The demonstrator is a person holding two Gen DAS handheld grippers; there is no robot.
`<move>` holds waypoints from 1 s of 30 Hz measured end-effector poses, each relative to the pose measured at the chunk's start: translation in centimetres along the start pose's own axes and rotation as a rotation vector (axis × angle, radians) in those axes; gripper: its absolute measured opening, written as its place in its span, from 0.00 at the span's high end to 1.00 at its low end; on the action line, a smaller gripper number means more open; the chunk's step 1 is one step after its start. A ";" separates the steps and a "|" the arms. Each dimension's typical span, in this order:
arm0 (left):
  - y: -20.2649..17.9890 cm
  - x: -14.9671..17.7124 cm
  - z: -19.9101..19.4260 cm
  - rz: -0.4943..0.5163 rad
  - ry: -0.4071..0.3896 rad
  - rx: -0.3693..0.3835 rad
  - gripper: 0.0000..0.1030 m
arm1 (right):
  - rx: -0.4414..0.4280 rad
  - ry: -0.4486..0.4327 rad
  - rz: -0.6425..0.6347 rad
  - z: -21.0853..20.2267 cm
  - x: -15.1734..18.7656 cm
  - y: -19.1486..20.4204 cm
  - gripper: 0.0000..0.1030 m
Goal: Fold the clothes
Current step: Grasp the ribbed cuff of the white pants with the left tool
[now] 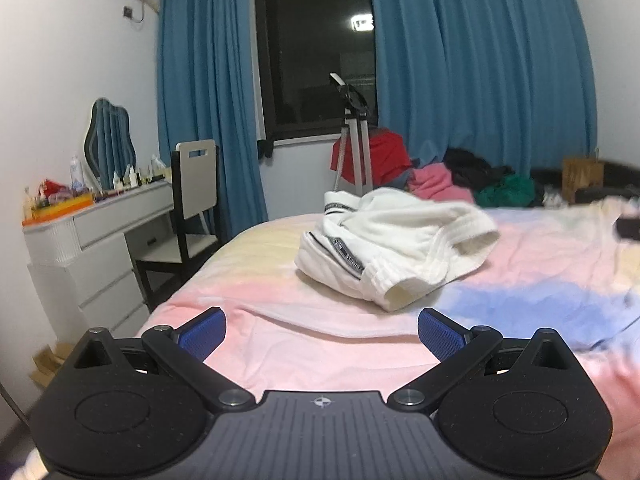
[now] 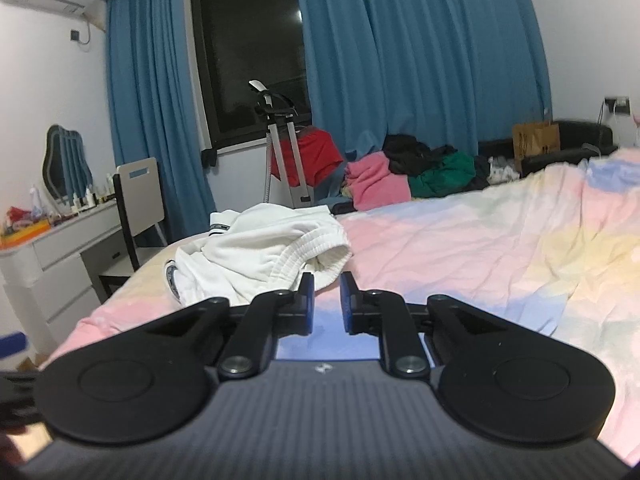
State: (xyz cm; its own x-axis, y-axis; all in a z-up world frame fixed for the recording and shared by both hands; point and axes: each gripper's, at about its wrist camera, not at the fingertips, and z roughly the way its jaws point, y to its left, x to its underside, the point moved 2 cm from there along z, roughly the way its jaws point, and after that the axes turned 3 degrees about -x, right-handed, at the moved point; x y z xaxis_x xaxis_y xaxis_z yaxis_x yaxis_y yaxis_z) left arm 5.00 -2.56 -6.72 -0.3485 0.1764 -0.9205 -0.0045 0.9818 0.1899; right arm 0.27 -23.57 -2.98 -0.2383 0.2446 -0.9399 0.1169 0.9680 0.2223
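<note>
A: White knit, ribbed cuffs and hem, dark trim bands: the white garment (image 1: 394, 240) lies in a crumpled heap on the bed (image 1: 280, 344), towards its left edge as I look along it. Not yet spread, no fold begun.

B: State of your jaws?

A: My left gripper (image 1: 322, 330) stands wide, blue pads well apart, nothing between them; pink sheet below. My right gripper (image 2: 327, 300) is narrow, a thin gap between the pads with only sheet showing through. Its tips sit just beside the nearest cuff of the garment (image 2: 256, 256). I judge no cloth is caught, though the left jaw overlaps the cuff in the right wrist view, so I cannot fully rule out contact.

B: Risks from here?

A: Three, as judgements. First: the right jaws are too narrow to take a thick ribbed edge; pushed forward like this they would shove the heap rather than grip it. Second: the sheet is loose and rumpled, so a low pinch could catch bedding along with the cuff and drag both. Third: the heap lies near the bed's left edge, beside the chair (image 1: 198, 196); a tug in that direction could slide it off.

B: Remedy?

A: Widen the right jaws before approach and take one layer only.
</note>
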 end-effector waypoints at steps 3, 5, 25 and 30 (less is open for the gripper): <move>-1.3 0.1 3.6 0.048 0.025 0.049 0.01 | 0.001 0.016 0.026 0.3 0.1 -0.5 0.84; -2.1 -0.1 6.1 0.068 0.037 0.061 0.01 | -0.001 0.024 0.040 0.5 0.2 -0.8 0.84; -7.8 -2.5 23.2 -0.021 -0.106 -0.076 0.38 | 0.059 0.164 0.070 12.4 5.3 -4.6 0.83; -4.9 -4.3 22.1 -0.162 -0.106 -0.023 0.74 | 0.014 0.139 0.058 13.6 6.0 -4.4 0.83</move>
State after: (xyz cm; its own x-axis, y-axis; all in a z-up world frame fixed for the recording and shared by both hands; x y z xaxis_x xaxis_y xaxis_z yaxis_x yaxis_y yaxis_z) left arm 27.26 -6.60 -11.27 -0.2412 0.0242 -0.9702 -0.0744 0.9963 0.0433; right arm 11.43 -27.10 -13.11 -0.3619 0.3064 -0.8804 0.1476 0.9514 0.2705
